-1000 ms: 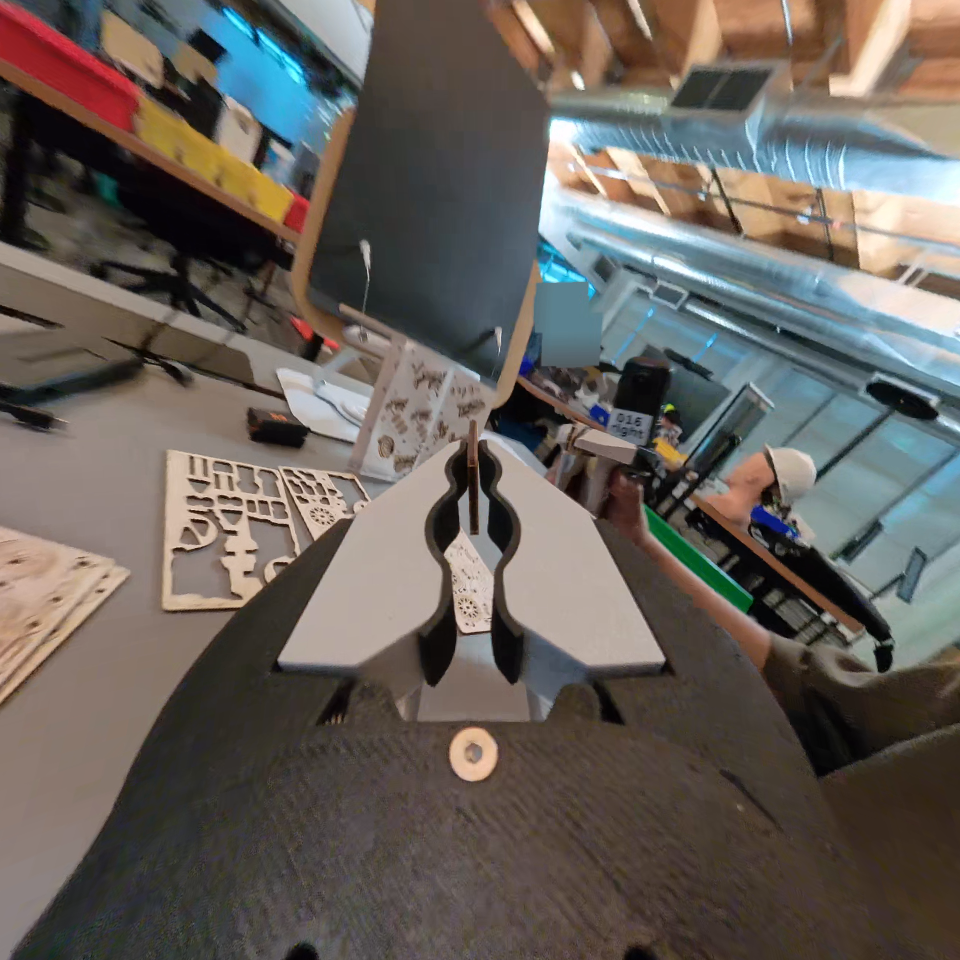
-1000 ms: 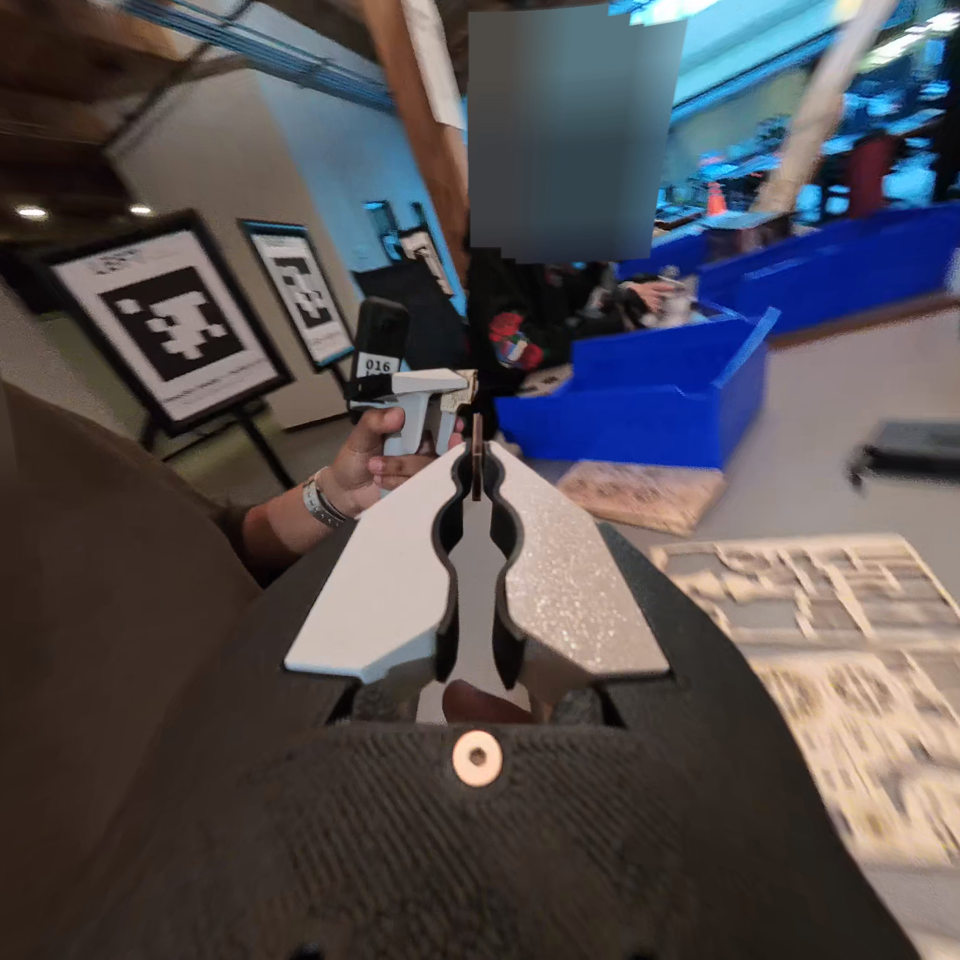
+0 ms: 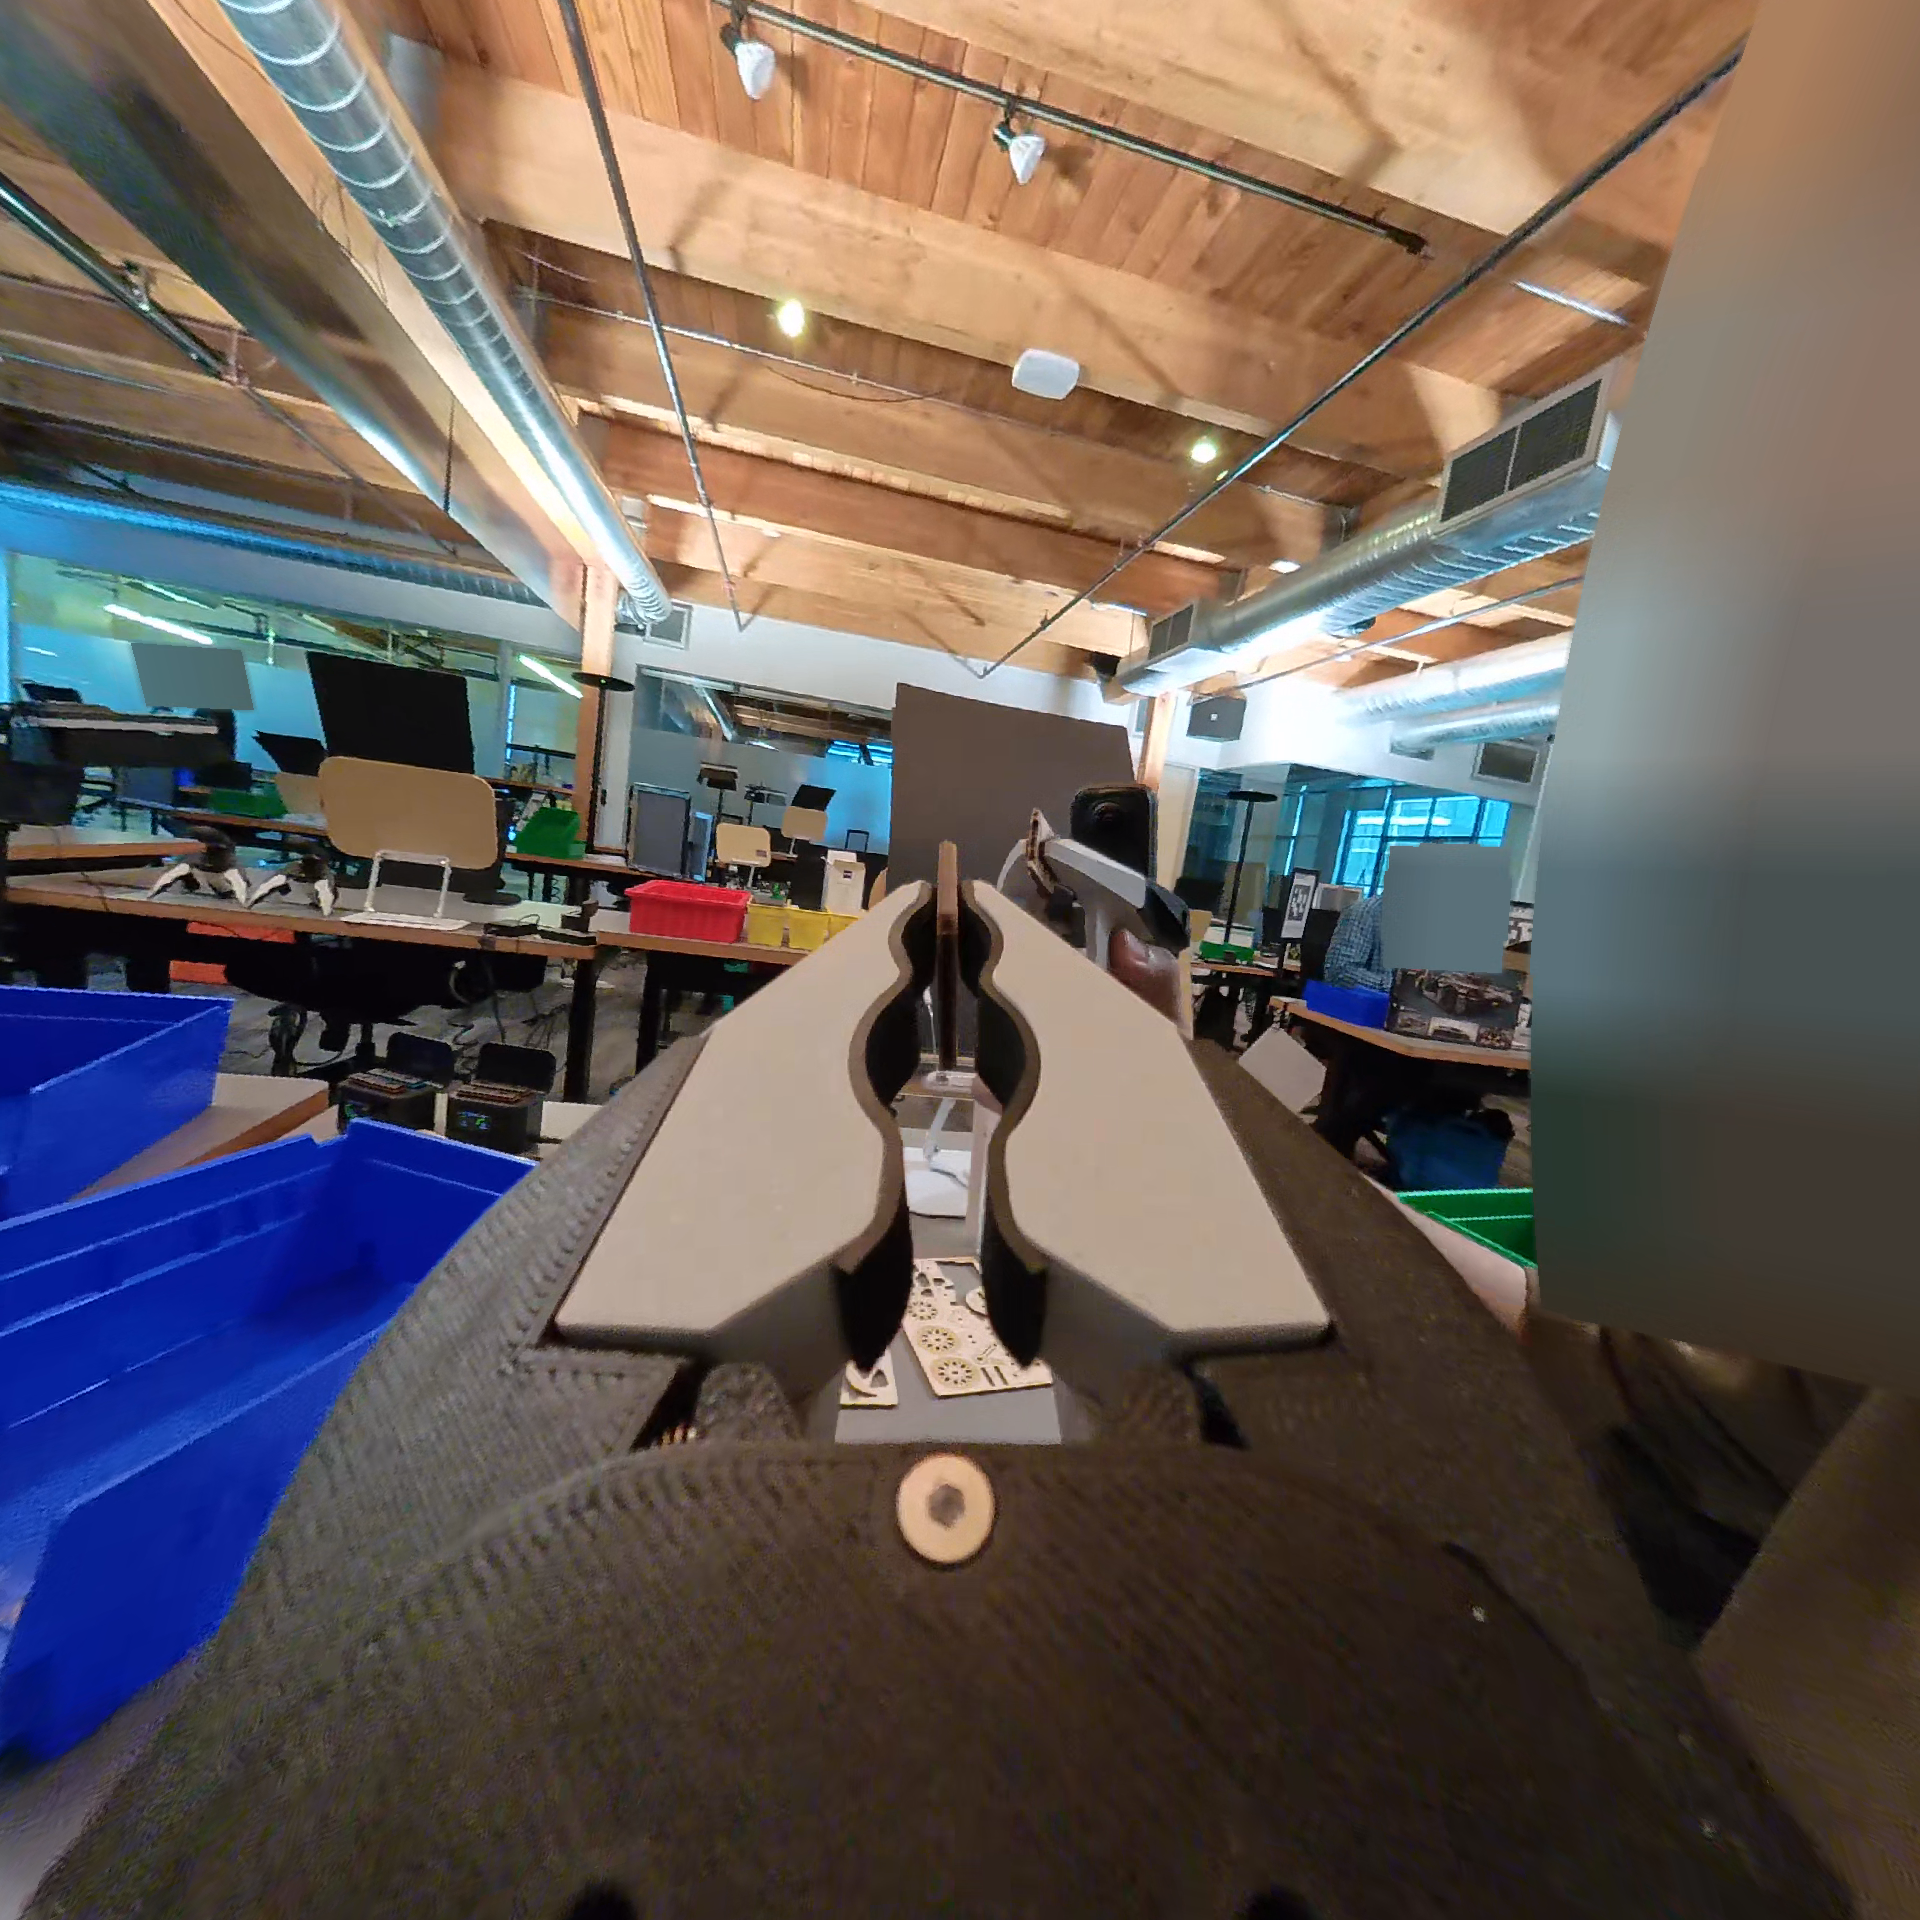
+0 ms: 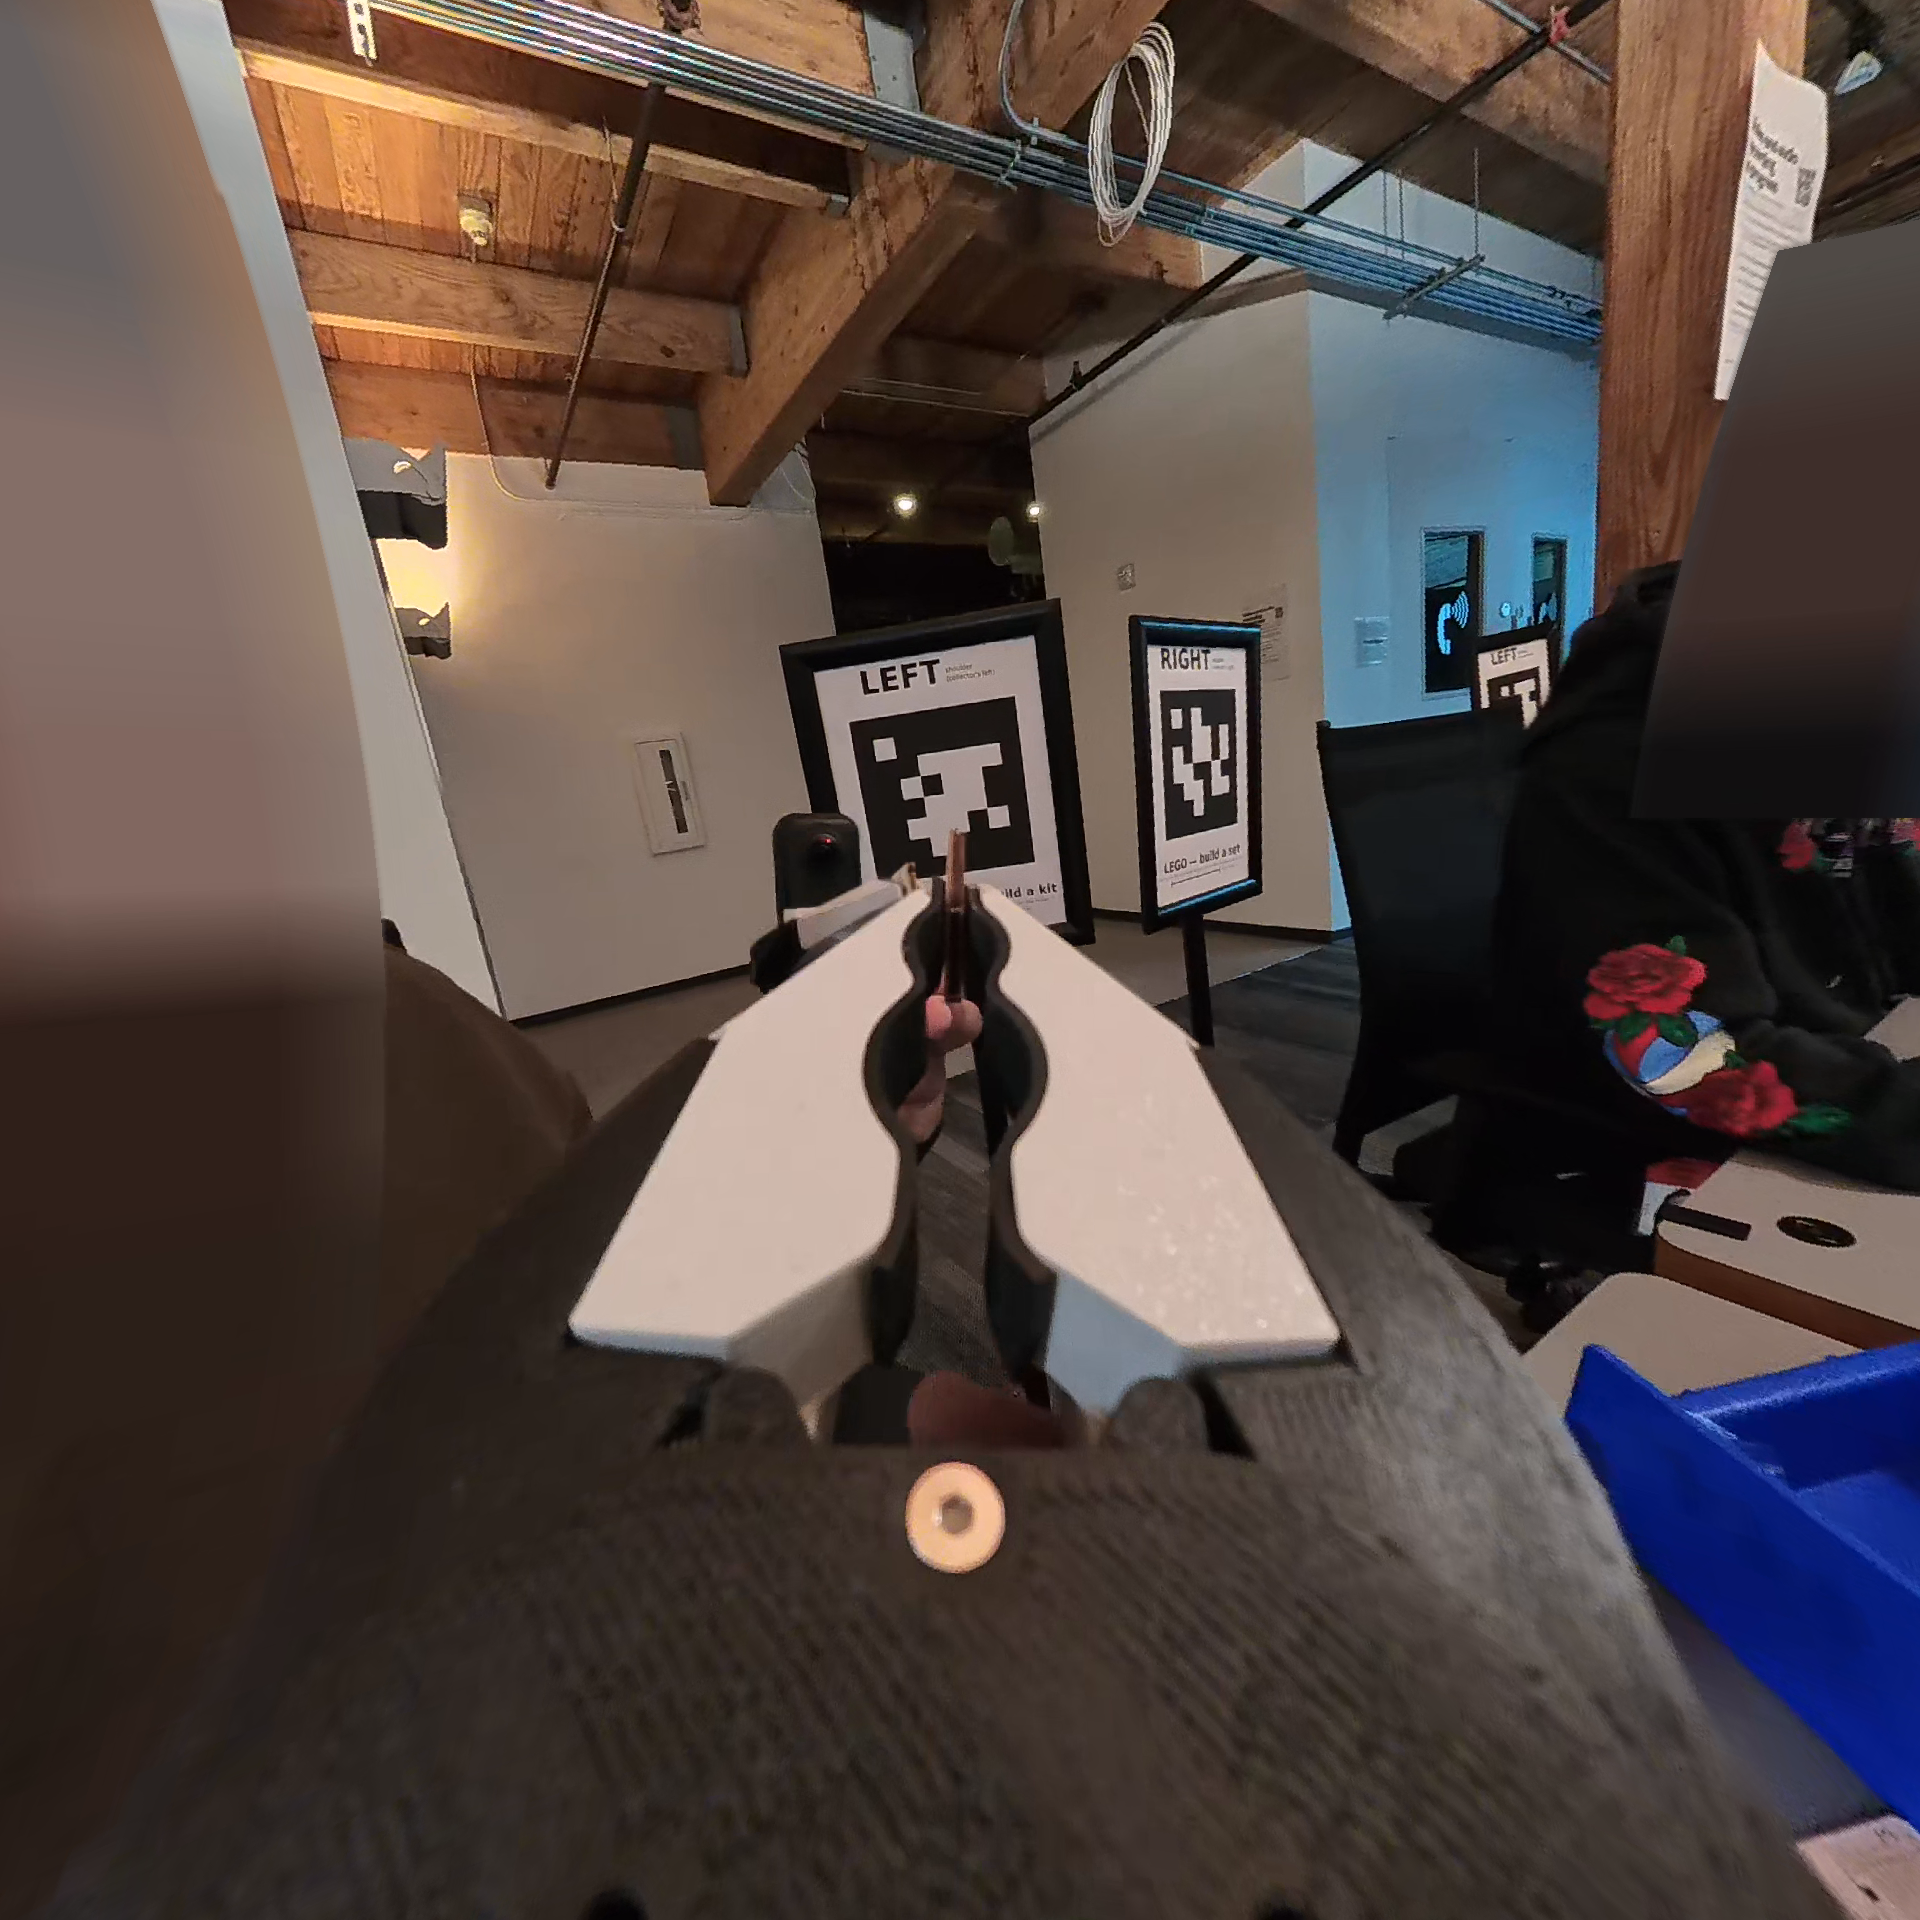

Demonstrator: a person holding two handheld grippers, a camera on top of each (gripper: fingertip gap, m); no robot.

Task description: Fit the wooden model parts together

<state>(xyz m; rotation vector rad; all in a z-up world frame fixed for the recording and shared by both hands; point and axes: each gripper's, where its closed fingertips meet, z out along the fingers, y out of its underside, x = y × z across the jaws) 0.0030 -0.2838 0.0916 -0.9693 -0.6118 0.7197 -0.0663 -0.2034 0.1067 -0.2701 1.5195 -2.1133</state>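
Wooden parts not mated yet: our left gripper (image 3: 945, 883) jaws pinch one thin piece (image 3: 947, 935) edge-on; right gripper (image 4: 954, 894) jaws pinch another (image 4: 954, 914). Right gripper sits at 1 o'clock in left view. Joining remains.

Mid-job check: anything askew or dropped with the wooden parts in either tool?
Nothing stands out. The left tool is shut on a thin wooden piece, held edge-on; the right tool likewise grips its wooden part. Neither looks cracked or slipping.
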